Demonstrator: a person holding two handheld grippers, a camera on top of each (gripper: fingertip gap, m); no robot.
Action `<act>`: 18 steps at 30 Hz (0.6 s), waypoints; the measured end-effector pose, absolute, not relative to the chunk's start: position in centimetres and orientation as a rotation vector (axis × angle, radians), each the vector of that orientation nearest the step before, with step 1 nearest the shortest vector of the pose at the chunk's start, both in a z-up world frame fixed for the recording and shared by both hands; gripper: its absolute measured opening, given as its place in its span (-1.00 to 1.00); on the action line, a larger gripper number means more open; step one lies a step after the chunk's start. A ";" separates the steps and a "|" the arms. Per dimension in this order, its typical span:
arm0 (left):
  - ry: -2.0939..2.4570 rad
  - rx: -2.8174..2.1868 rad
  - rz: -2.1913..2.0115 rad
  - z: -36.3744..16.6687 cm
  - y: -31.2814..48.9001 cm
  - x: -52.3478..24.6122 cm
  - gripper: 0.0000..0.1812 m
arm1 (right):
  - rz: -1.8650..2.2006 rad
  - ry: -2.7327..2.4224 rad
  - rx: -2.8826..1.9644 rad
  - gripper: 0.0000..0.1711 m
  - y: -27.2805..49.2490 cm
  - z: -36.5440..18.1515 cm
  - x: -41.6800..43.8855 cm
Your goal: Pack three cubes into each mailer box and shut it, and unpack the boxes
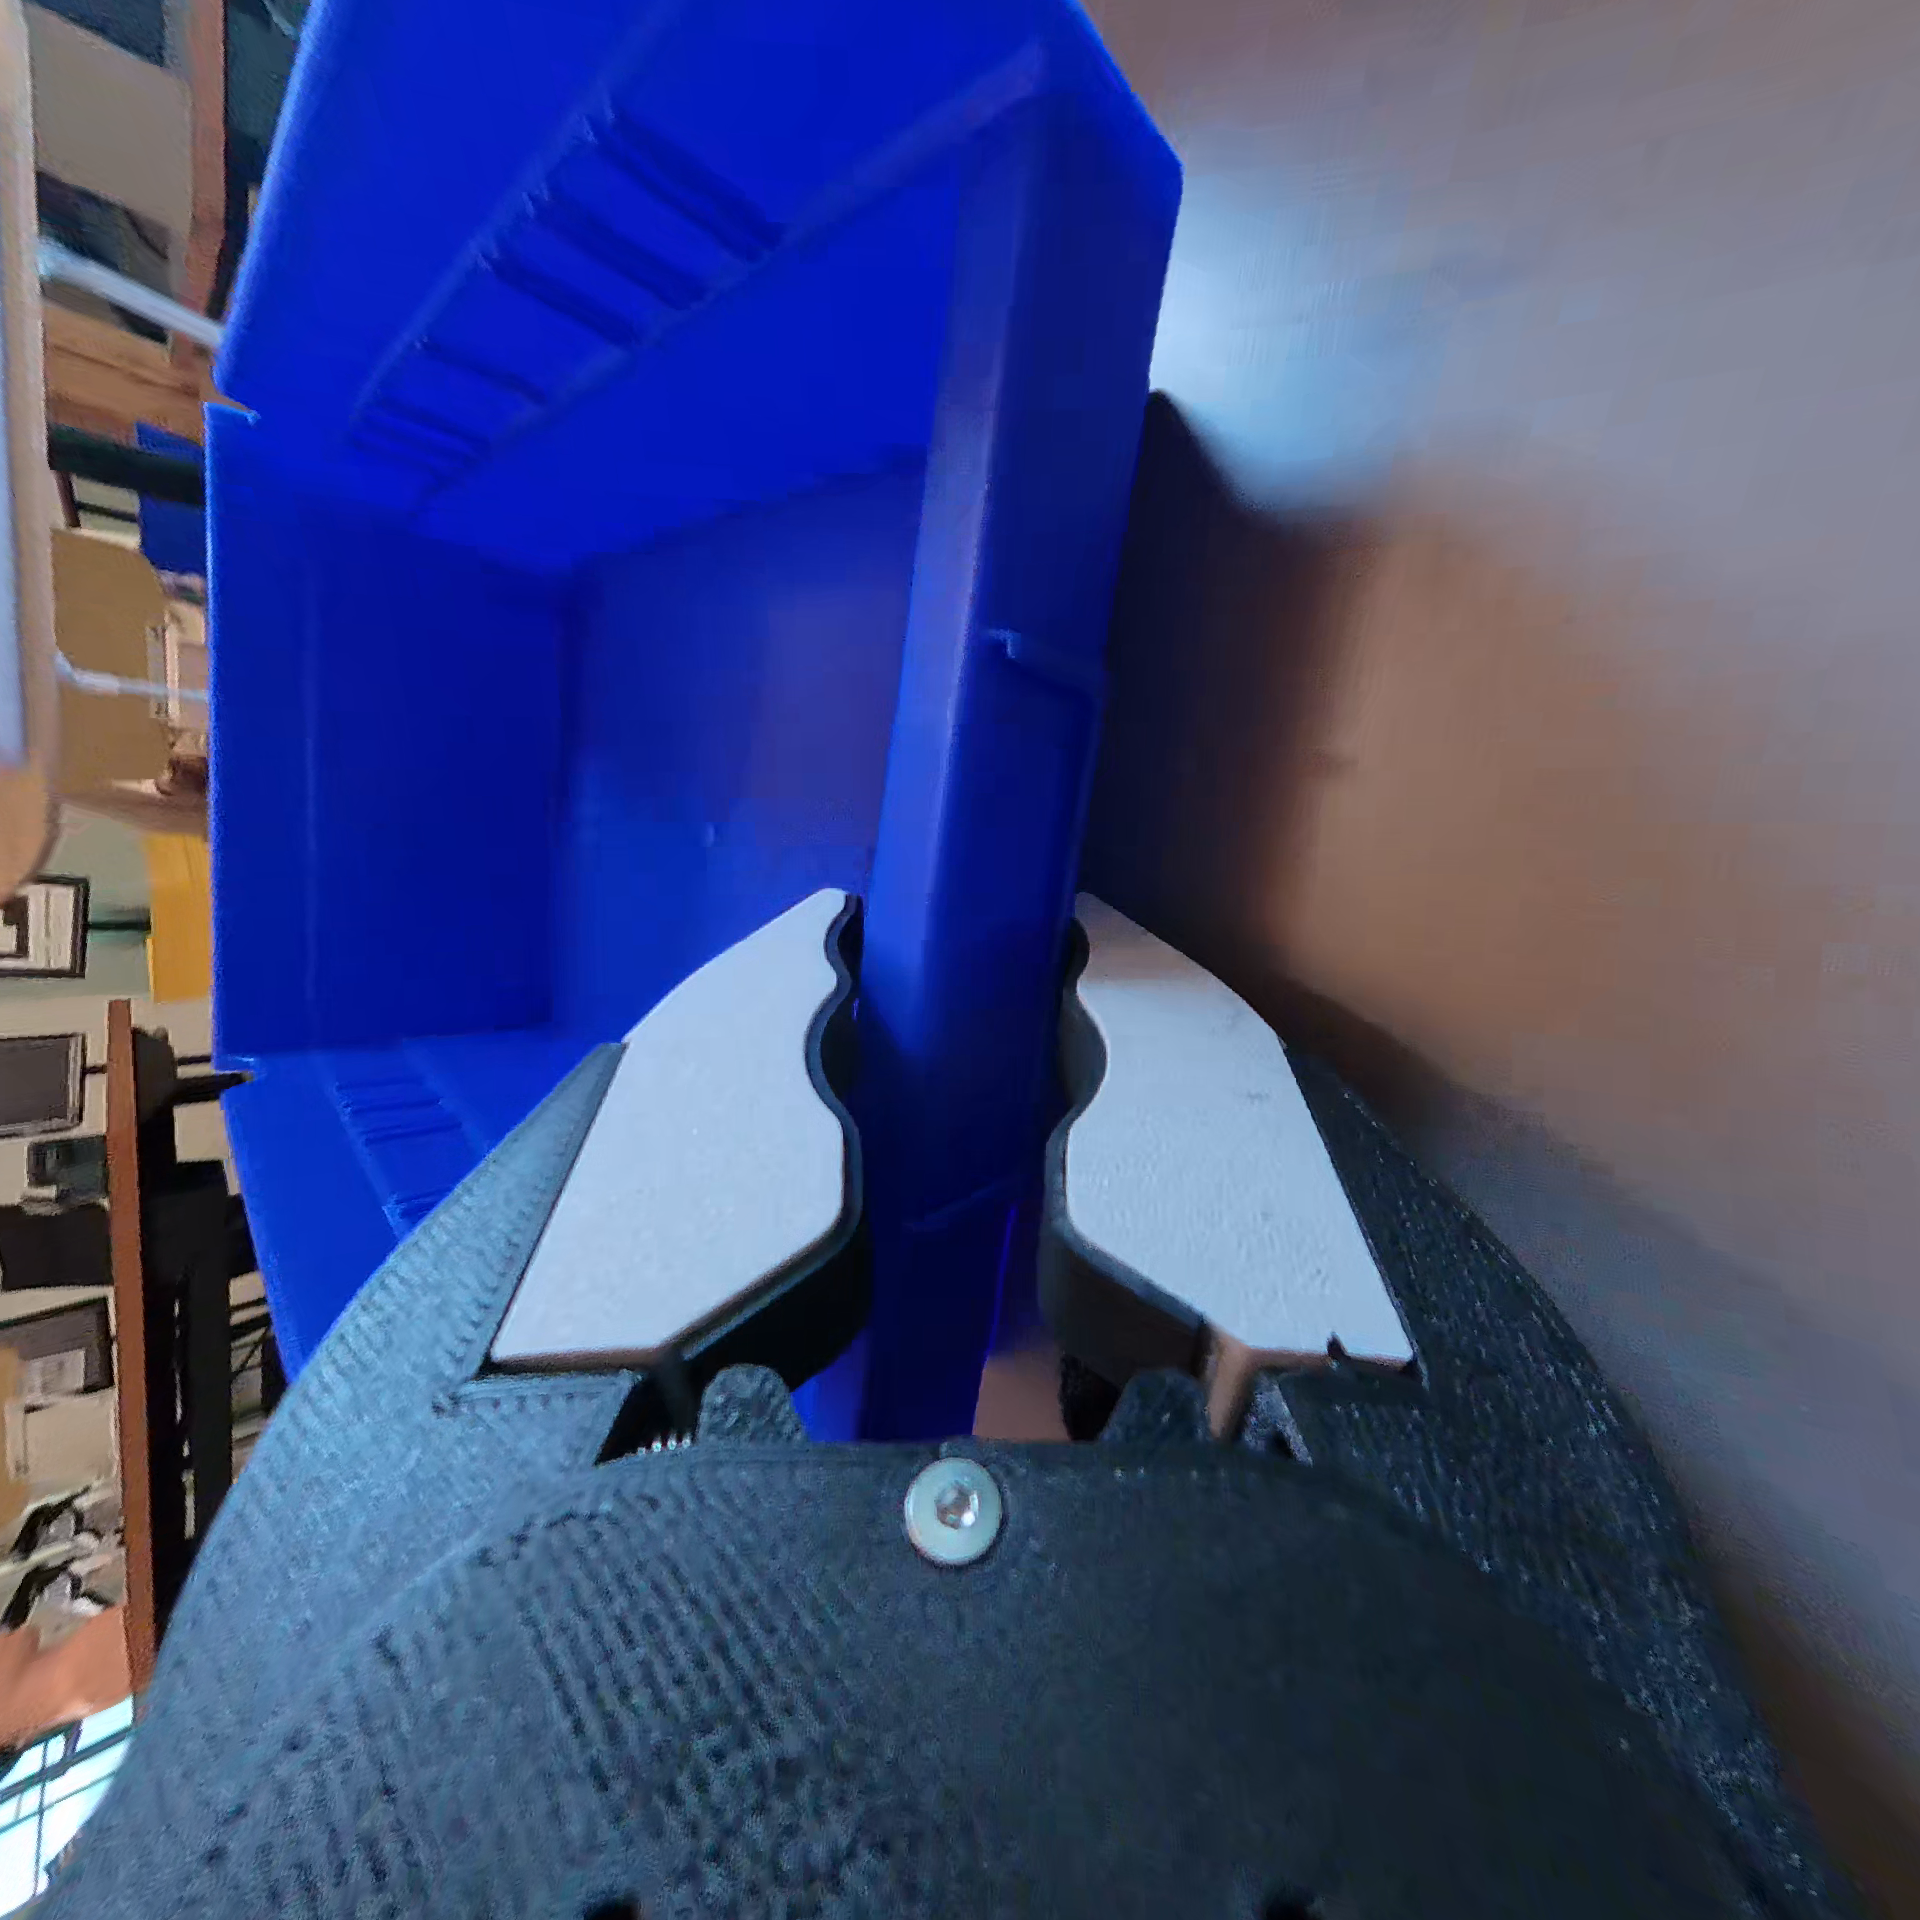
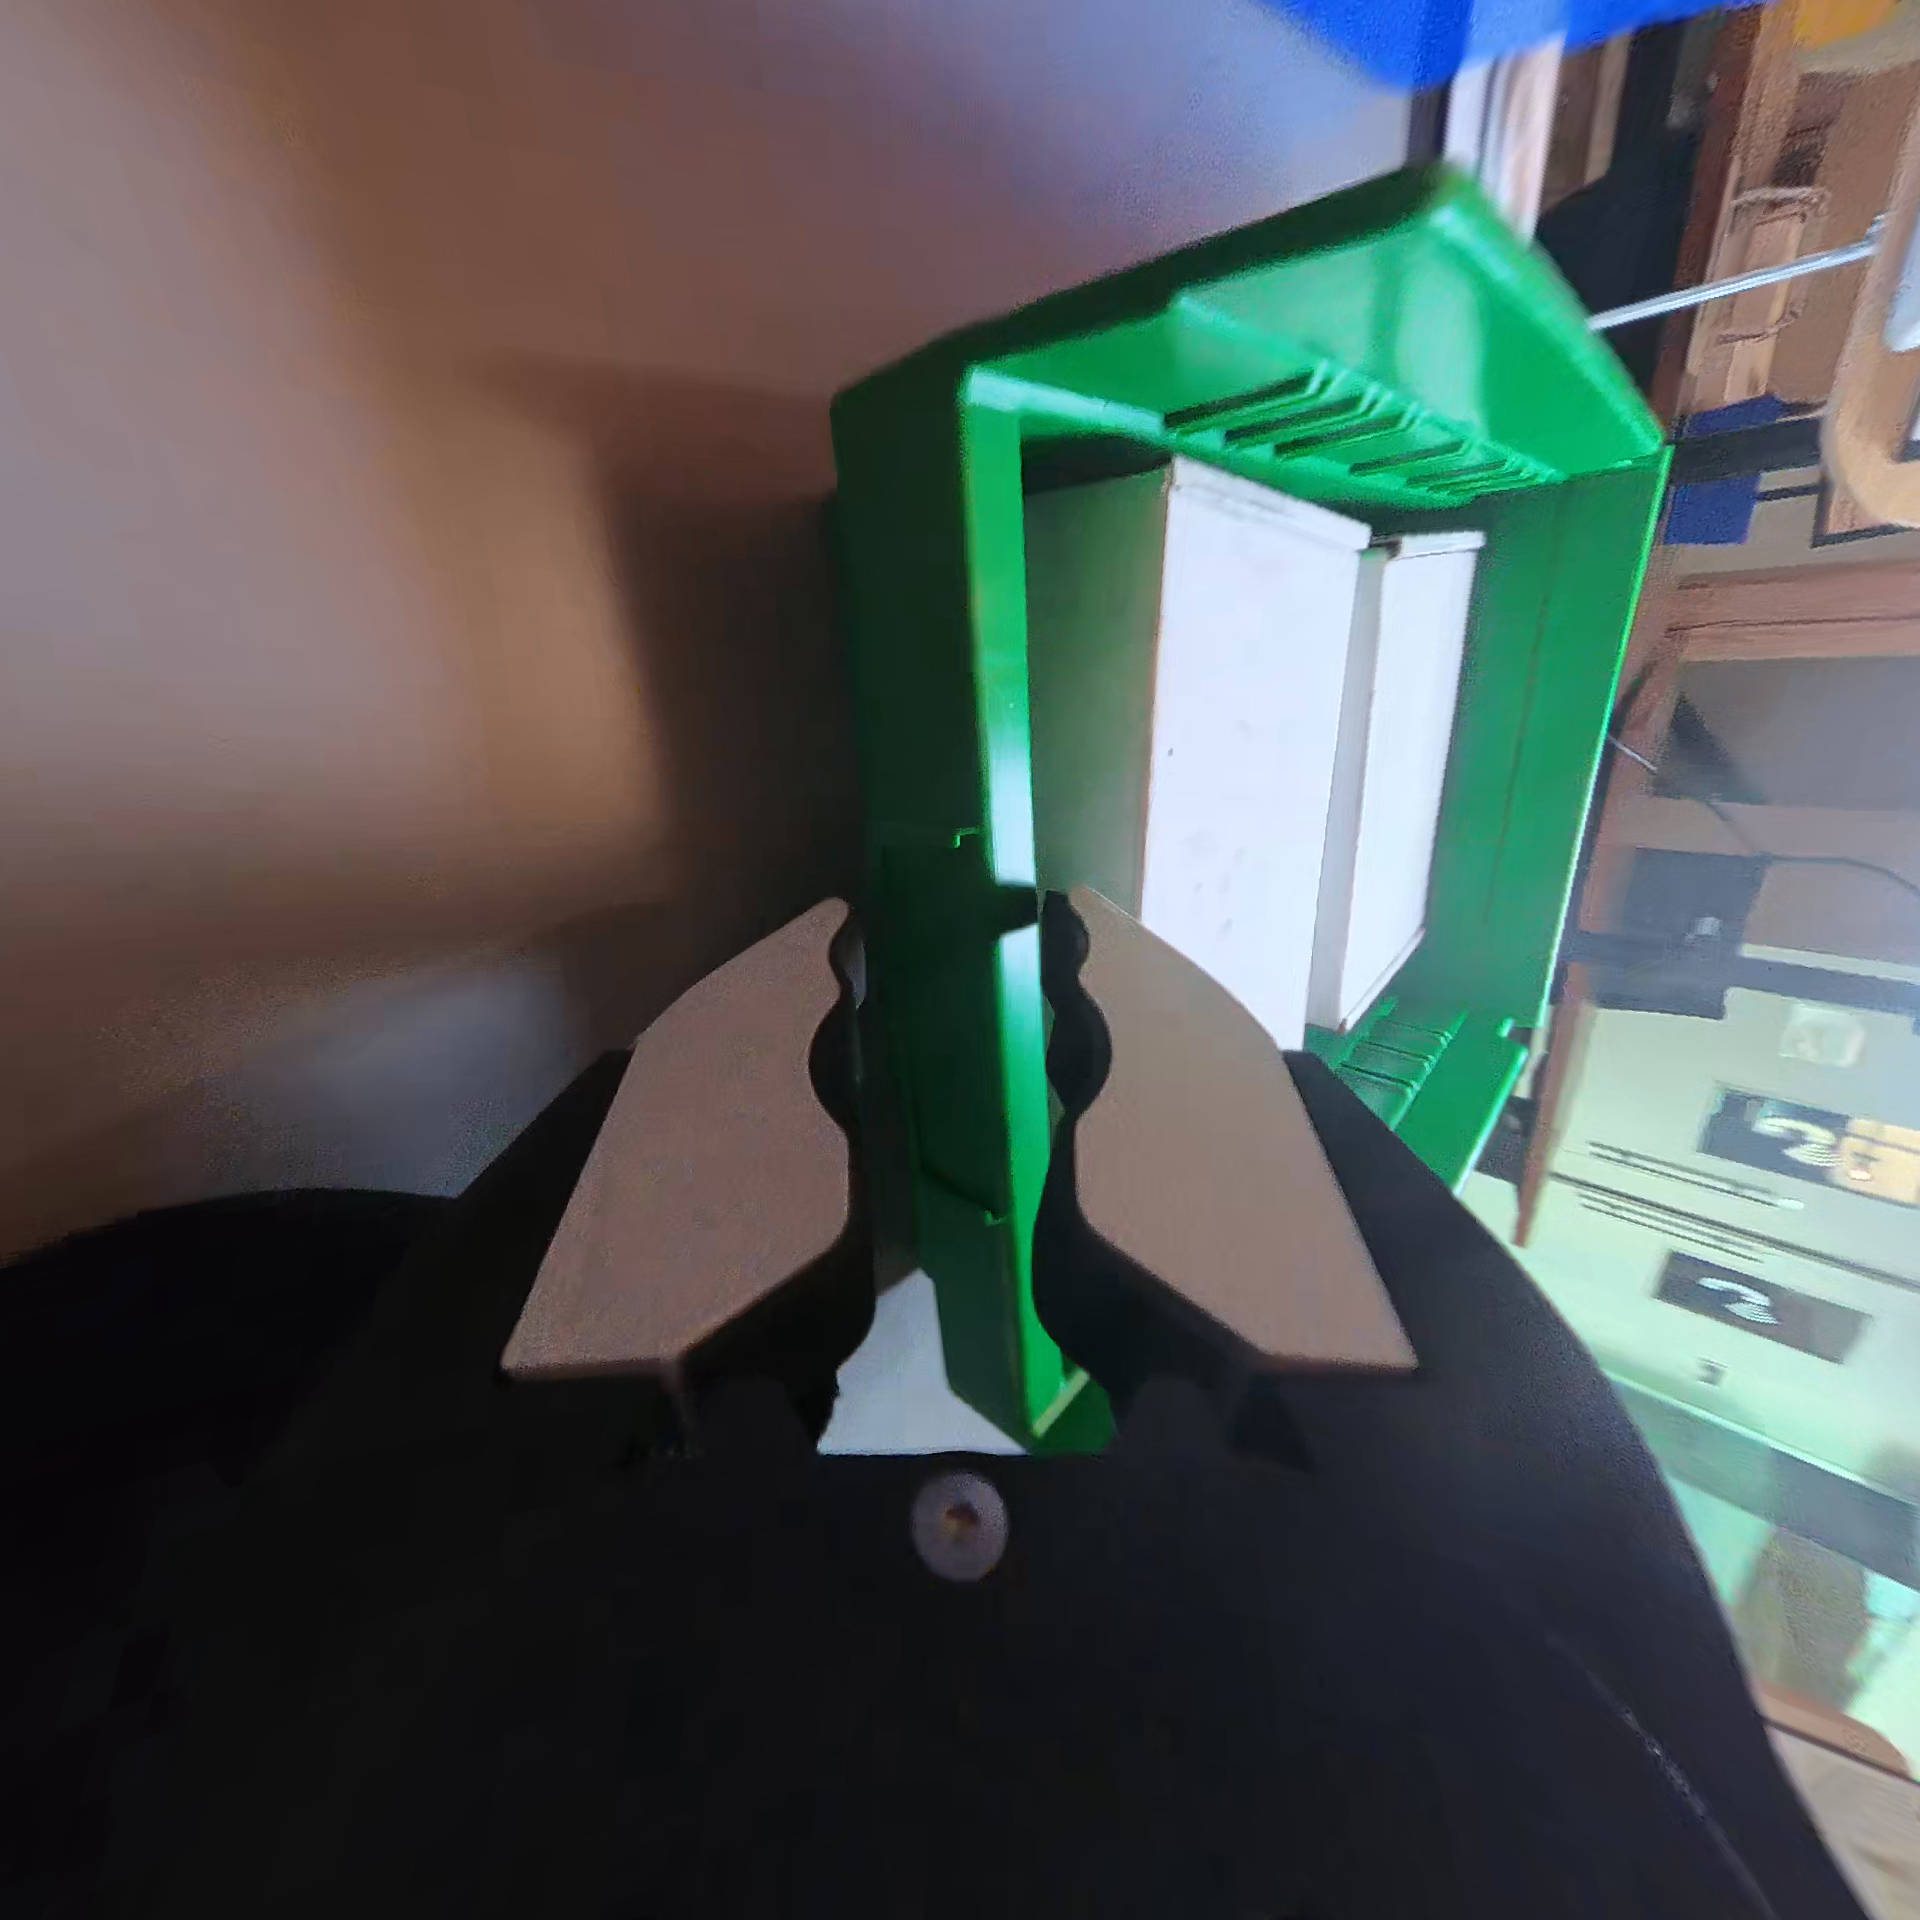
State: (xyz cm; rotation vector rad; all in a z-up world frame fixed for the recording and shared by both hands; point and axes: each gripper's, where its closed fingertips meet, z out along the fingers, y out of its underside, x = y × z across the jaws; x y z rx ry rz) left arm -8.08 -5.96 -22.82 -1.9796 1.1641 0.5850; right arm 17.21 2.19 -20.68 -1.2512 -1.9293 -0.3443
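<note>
In the left wrist view my left gripper is shut on the near wall of an open blue mailer box, one finger inside and one outside; the box looks empty. In the right wrist view my right gripper is shut on the near wall of an open green mailer box. Two white cubes stand inside the green box, side by side. A white surface shows between the right gripper's fingers near their base. Both views are rolled sideways and blurred.
The brown tabletop fills one side of each view. A corner of the blue box shows at the top of the right wrist view. Shelves with cardboard boxes and clutter lie beyond the table. Across from one pair of fingers to the other is roughly 25 centimetres.
</note>
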 end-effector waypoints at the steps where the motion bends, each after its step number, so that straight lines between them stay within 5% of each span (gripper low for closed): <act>1: 1.168 -1.971 0.579 -22.8 -5.1 -7.5 -0.61 | -0.268 -1.886 -1.277 -0.58 1.3 -20.1 17.2; 8: 0.985 -1.974 0.648 -21.7 -1.2 -6.8 -0.38 | 0.308 -1.325 -1.596 -0.45 -0.3 -15.9 21.2; 13: 0.634 -1.958 0.188 -18.2 -4.1 -1.0 -0.48 | 0.481 -0.945 -1.780 -0.27 2.7 -16.5 27.2; 18: 0.317 -1.886 -0.228 -15.3 -4.7 6.2 -0.46 | 0.614 -0.799 -1.870 -0.31 5.2 -16.5 27.2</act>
